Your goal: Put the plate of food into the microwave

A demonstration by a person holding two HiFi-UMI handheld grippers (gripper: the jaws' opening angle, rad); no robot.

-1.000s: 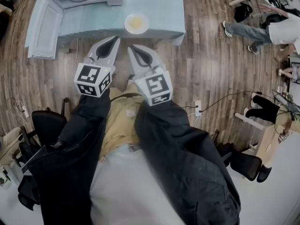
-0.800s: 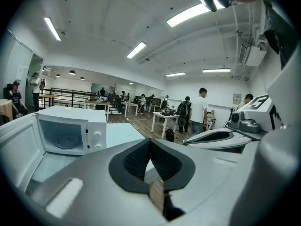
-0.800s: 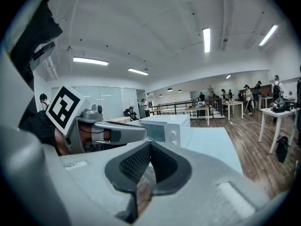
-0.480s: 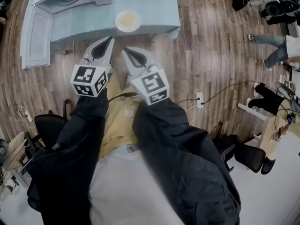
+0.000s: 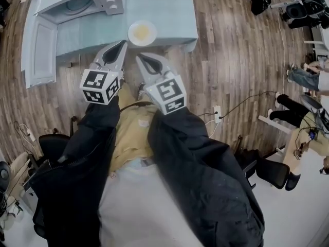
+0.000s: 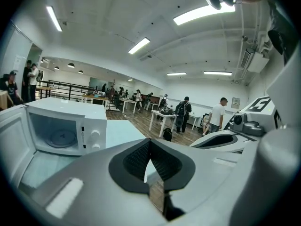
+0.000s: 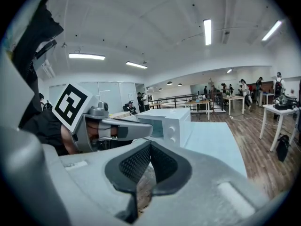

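the left gripper (image 5: 121, 44) and right gripper (image 5: 140, 58) stay closed and empty; the plate of food (image 5: 142, 33) sits at the table (image 5: 169, 9) edge, right of the open microwave (image 5: 77, 1), now slightly nearer their tips.

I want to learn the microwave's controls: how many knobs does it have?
2. Both are on the front of the microwave, at its right side: the upper knob and the lower knob directly beneath it. None seems hidden.
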